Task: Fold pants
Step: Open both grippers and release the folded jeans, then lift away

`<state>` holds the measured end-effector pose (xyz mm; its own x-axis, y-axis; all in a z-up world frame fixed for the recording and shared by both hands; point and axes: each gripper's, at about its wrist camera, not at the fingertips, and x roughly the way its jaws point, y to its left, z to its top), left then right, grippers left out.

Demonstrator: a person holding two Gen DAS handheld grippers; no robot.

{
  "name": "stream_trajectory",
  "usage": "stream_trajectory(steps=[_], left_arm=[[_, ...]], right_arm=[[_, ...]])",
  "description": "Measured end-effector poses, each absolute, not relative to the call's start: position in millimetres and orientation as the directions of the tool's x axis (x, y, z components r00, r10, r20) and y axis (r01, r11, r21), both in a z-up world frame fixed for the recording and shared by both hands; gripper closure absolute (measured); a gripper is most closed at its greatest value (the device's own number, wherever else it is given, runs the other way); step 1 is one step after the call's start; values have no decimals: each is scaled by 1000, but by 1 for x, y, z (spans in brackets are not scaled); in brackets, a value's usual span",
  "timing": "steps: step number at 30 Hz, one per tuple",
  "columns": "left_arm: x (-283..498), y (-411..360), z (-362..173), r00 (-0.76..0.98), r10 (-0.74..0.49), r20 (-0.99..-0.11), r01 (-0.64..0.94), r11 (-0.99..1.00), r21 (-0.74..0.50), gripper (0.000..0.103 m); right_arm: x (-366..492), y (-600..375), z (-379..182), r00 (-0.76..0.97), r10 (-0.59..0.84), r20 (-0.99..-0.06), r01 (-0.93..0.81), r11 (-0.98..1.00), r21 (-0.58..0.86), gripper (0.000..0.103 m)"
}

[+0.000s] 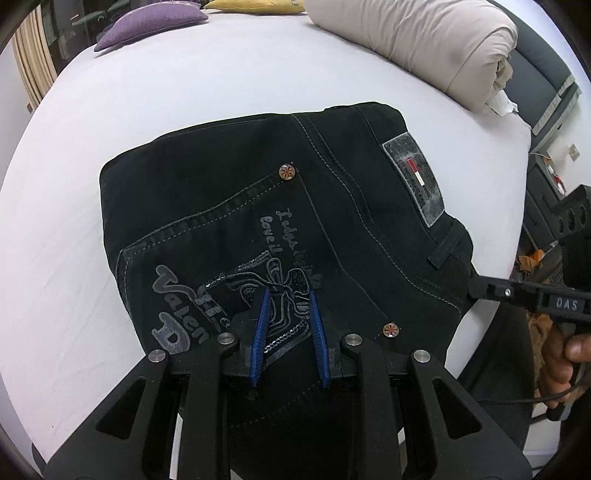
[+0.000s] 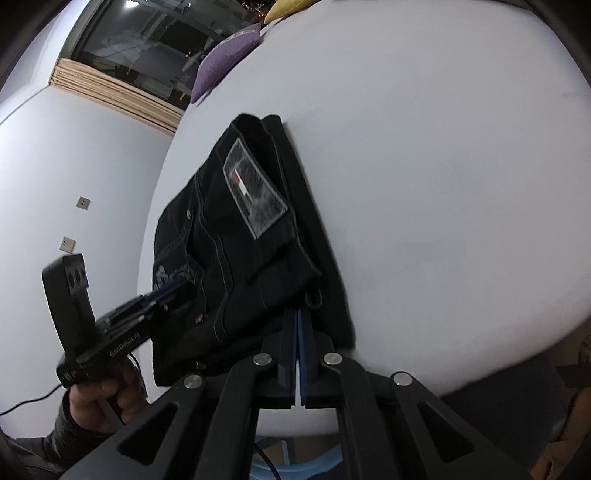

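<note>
Black denim pants (image 1: 280, 221) lie folded into a compact stack on a white bed sheet (image 1: 184, 110), close to the near edge of the bed. Grey stitching, an embroidered back pocket and a grey waistband patch (image 1: 413, 177) face up.

The left gripper (image 1: 289, 295) points steeply down over the embroidered pocket. Its 2 blue-padded fingers (image 1: 261, 325) stand a narrow way apart, with the pocket fabric showing between them; I cannot tell whether they pinch the cloth.

The right gripper (image 2: 296, 314) sits at the waistband corner of the stack with its 2 fingers pressed together. Whether any cloth is caught between them I cannot tell. A person's hand (image 2: 99, 398) holds the left tool's handle.

Farther up the bed lie a purple cushion (image 1: 147, 22), a yellow cushion (image 1: 255, 5) and a rolled beige duvet (image 1: 424, 48).
</note>
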<state>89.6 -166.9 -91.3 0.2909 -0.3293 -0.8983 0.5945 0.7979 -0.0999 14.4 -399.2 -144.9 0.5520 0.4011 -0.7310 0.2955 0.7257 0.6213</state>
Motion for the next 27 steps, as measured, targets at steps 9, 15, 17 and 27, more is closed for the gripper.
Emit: stream_trajectory(steps=[9, 15, 17, 27], left_arm=[[77, -152, -72, 306, -350, -885, 586, 802, -115, 78], [88, -106, -49, 419, -384, -823, 482, 862, -158, 11], [103, -98, -56, 369, -402, -838, 458, 863, -213, 11], [135, -95, -114, 172, -492, -854, 378, 833, -404, 28]], right_arm=[[9, -417, -88, 642, 290, -710, 256, 792, 554, 39], [54, -434, -94, 616, 337, -712, 199, 808, 554, 33], [73, -438, -109, 584, 368, -724, 214, 791, 574, 32], [125, -435, -149, 497, 497, -711, 195, 735, 650, 55]])
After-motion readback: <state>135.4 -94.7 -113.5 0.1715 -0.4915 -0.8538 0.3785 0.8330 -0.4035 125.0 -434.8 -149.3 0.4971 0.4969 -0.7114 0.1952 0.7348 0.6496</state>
